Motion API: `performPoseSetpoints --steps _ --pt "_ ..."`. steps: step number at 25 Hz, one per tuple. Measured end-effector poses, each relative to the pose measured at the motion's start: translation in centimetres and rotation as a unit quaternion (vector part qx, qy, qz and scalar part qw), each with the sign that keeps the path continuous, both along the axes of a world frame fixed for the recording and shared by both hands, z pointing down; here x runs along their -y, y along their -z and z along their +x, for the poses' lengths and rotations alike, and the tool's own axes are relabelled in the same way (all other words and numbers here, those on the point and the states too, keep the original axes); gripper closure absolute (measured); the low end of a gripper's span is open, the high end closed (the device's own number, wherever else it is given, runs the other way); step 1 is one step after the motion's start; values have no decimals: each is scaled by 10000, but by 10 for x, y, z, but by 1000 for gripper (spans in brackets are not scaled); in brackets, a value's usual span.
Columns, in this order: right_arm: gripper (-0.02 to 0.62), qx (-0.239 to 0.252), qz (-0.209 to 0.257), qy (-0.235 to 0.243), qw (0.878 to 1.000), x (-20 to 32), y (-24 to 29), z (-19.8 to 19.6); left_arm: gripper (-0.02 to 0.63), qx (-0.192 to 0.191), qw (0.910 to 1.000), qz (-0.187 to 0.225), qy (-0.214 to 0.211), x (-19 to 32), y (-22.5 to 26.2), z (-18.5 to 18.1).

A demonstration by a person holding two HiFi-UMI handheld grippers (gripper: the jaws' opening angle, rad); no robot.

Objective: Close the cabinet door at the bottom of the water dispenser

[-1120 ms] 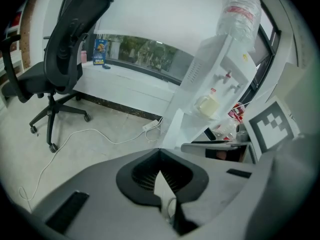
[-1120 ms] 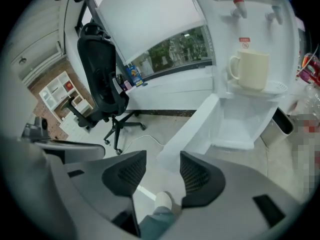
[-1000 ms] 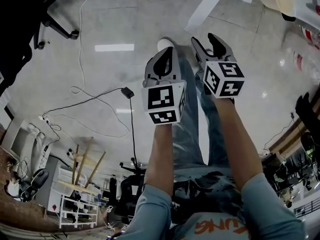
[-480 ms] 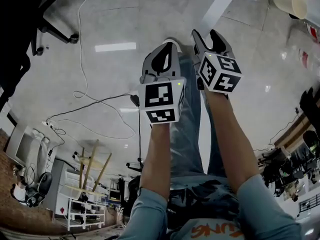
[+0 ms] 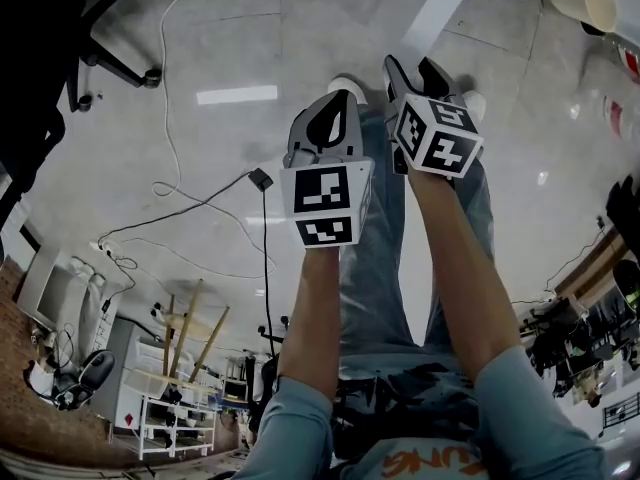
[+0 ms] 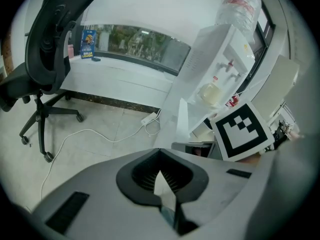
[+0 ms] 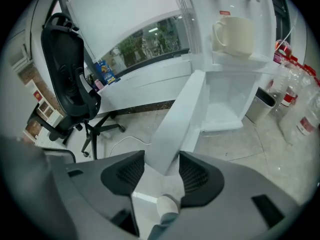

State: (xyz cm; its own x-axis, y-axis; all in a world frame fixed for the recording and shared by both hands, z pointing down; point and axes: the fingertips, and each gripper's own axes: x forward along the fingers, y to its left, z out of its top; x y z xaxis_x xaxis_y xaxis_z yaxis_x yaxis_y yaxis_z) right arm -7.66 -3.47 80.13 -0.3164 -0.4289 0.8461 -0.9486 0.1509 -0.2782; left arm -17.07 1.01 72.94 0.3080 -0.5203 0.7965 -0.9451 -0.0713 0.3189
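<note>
- Cabinet door (image 7: pixel 181 115) swung open at btm of water dispenser (image 7: pixel 235 84) — lower end hidden behind right gripper (image 7: pixel 161 160).
- Right gripper: jaws spread, nothing held; door contact unclear.
- Left gripper (image 6: pixel 159 151): clenched, empty.
- Dispenser top cut off.

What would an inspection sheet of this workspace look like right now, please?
Surface: tiled floor, glossy.
Job's things: water dispenser; its bottom cabinet door stands open.
Clutter: cup on the dispenser's shelf; bottles and bin beside it.
Grippers: left claw shut, nothing seen in it; right claw open, holding nothing, pointed at the door.
Cables: white cable and black cable loose on the floor.
Surroundings: office chair.
</note>
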Motion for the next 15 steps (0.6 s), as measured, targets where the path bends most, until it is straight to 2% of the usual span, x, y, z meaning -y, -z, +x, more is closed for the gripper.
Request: performPoseSetpoints --steps 5,15 --pt "367 31 -67 195 9998 -7 -1 13 598 118 9999 -58 -4 1 -4 16" --pt "377 20 -40 742 9972 -26 -3 73 598 170 9993 -190 -285 -4 -9 101"
